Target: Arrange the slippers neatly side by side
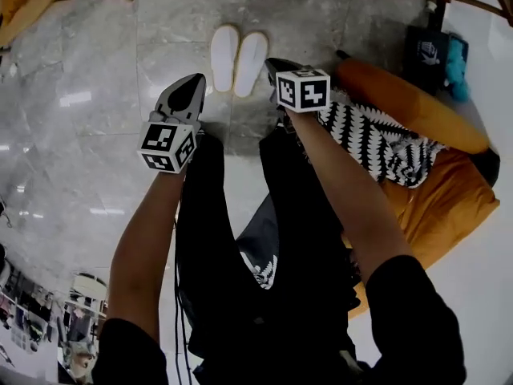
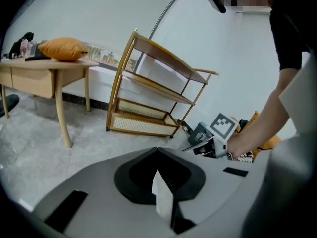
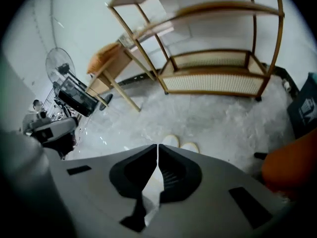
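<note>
Two soft white slippers [image 1: 238,58] lie side by side, close together, on the grey stone floor [image 1: 96,95]. The left gripper [image 1: 197,79] and the right gripper [image 1: 270,62] hang near them, both closed tight and holding nothing. The white print on the dark bag [image 1: 425,50] is too small to read.

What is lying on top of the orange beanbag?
A black-and-white patterned cloth lies over the orange beanbag. The person's right arm hides the cloth's left edge, and whatever is under the cloth cannot be seen.
</note>
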### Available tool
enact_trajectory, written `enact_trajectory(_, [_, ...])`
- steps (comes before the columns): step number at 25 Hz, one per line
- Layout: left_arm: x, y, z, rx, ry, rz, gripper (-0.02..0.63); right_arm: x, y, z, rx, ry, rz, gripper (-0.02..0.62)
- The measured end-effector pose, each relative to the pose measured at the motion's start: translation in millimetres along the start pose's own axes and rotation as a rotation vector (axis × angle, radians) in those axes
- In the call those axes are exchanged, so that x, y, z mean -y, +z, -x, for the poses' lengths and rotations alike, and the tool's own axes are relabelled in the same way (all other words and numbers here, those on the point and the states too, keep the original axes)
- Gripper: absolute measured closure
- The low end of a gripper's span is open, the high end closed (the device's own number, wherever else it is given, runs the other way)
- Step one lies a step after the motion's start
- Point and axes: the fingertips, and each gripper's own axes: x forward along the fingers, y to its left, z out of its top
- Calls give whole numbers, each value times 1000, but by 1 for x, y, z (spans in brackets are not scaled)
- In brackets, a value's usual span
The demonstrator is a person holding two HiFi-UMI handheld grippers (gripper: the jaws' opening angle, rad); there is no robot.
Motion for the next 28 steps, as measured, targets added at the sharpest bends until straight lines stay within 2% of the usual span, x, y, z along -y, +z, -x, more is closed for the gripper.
enact_trajectory(5, [38, 116, 46, 66, 28, -39, 591, -76, 109, 146, 228, 85, 86, 561])
enact_trajectory(9, [76, 204, 104, 134, 59, -60, 591, -138, 177, 276, 421, 119, 125, 561])
enact_trajectory(12, [107, 262, 153, 203, 92, -47, 591, -177, 214, 375, 549, 125, 224, 561])
enact_trajectory(15, [134, 326, 189, 293, 112, -61, 591, -195, 250, 465, 704, 101, 344, 561])
enact_trajectory(17, [156, 359, 213, 350, 123, -70, 591, -199, 263, 518, 789, 77, 412, 561])
enact_trajectory(20, [198, 394, 250, 418, 131, -104, 591, -198, 264, 587, 881, 59, 460, 561])
enact_trajectory(24, [254, 441, 290, 521, 120, -217, 591, -197, 266, 664, 1019, 80, 472, 561])
enact_trajectory(28, [305, 472, 323, 623, 115, -322, 591, -189, 256, 713, 1124, 120, 478, 563])
